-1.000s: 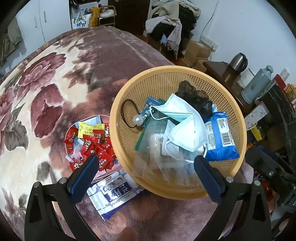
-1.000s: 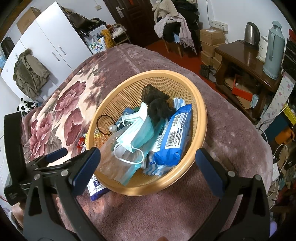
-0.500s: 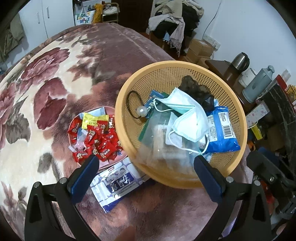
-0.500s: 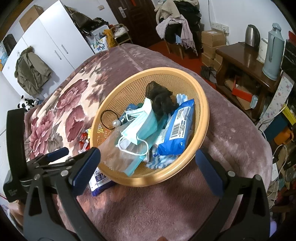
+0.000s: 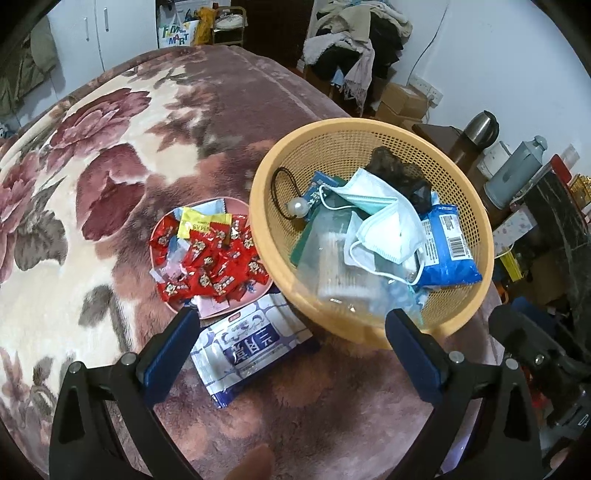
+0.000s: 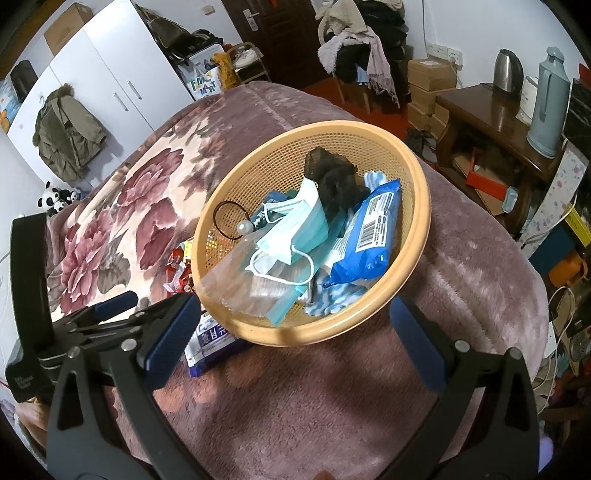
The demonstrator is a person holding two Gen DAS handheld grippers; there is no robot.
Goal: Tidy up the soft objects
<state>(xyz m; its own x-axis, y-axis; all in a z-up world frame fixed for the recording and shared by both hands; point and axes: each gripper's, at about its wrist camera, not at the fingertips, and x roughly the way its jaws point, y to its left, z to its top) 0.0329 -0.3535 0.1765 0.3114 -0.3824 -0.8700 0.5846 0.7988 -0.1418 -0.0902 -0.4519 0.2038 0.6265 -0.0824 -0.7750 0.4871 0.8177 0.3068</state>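
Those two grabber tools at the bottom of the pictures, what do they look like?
Both match. The left gripper and right gripper each have two black plastic arms spreading in a V, with silver screws at the joints. The fingers end in flat dark blue pads. The left gripper's black body carries small white lettering, too small to read.

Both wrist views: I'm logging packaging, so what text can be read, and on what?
"F... MART": paper bag by the white cupboards; first word partly hidden.
Large blue characters, mirrored or upside down: white pouch on the blanket, not readable.
Yellow wrapper on the pink plate: blurred.
Blue wipes pack in the basket: barcode only, print too small.
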